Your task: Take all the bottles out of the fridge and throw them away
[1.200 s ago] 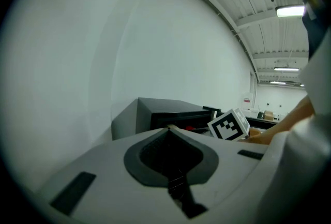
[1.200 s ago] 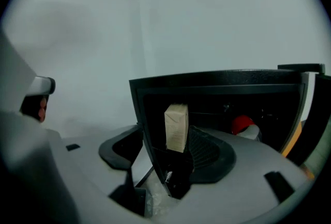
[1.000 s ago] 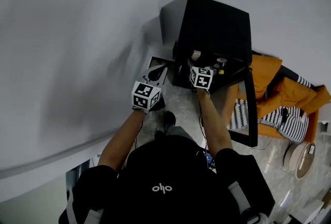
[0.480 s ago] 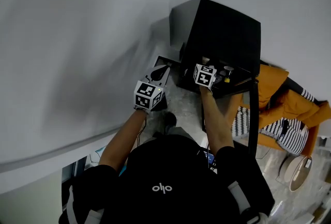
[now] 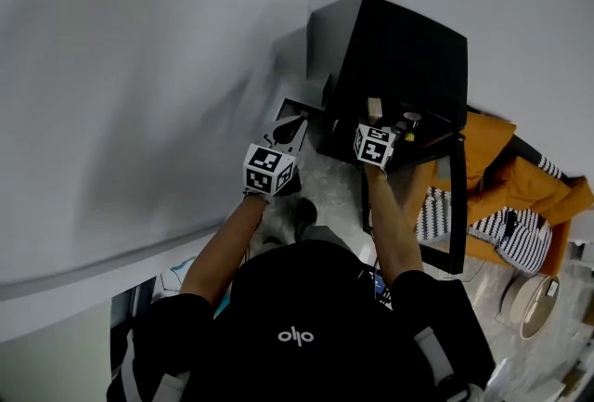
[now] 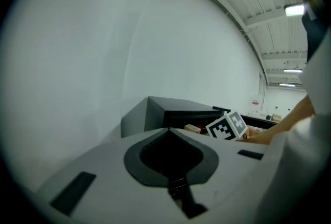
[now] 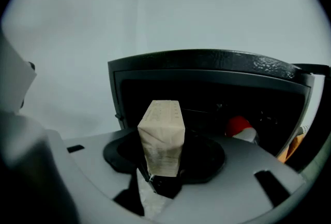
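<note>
R tool (image 7: pixel 161 179): jaws just been closing, now pinching the low end of a beige carton (image 7: pixel 163 132), held upright at the mouth of the open black fridge (image 7: pixel 207 62), prob. to clear the way. Red-capped bottle (image 7: pixel 240 129) sits inside, far right, not yet taken. L tool (image 5: pixel 286 127) closed, empty, parked left of fridge, out of the way.

Soft, even light washes the plain grey wall (image 5: pixel 139 66); a bright ceiling strip lamp (image 6: pixel 295 10) glares in the left gripper view. The black boxy fridge (image 7: pixel 207 62) stays murky inside. Both gripper views bend and darken at their rims; the pale beige paper carton (image 7: pixel 163 135) looks blurred.
</note>
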The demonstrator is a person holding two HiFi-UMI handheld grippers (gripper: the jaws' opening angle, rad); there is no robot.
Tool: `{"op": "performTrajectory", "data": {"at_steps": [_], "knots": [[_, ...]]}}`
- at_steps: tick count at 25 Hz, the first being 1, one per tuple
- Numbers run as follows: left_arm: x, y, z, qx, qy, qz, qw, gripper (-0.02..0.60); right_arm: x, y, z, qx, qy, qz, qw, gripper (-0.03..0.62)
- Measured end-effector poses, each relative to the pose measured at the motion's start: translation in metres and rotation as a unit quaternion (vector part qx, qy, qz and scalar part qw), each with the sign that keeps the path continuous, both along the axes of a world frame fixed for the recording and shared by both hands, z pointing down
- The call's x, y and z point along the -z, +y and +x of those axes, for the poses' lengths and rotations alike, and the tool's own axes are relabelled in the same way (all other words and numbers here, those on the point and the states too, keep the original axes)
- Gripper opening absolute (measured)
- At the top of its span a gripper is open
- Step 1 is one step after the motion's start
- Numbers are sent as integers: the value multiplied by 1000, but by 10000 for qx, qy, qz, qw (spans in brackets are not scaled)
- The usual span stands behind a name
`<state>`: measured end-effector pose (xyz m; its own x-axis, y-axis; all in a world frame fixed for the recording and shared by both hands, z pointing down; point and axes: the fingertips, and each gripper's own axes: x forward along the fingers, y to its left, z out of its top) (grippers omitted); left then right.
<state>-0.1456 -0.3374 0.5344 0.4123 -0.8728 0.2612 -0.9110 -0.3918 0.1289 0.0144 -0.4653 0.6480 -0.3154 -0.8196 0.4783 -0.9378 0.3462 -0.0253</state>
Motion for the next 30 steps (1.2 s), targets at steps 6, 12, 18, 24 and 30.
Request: {"op": "performTrajectory", "data": {"at_steps": [6, 12, 18, 24, 30], "knots": [[3, 36, -5, -140, 37, 7, 9999, 2, 22, 52, 9, -80, -30, 91, 9999, 190], [2, 83, -16, -209, 82, 16, 9997, 2, 60, 110, 16, -144, -96, 358, 9992, 190], [9, 117, -25, -232, 72, 109, 9996, 2, 77, 148, 17, -182, -75, 495, 9986, 190], [9, 141, -49, 171, 172, 118, 9996, 2, 84, 161, -13, 249, 11, 525, 9983, 190], [1, 167, -90, 583, 201, 23, 9981, 2, 82, 168, -73, 753, -12, 499, 9959, 190]]}}
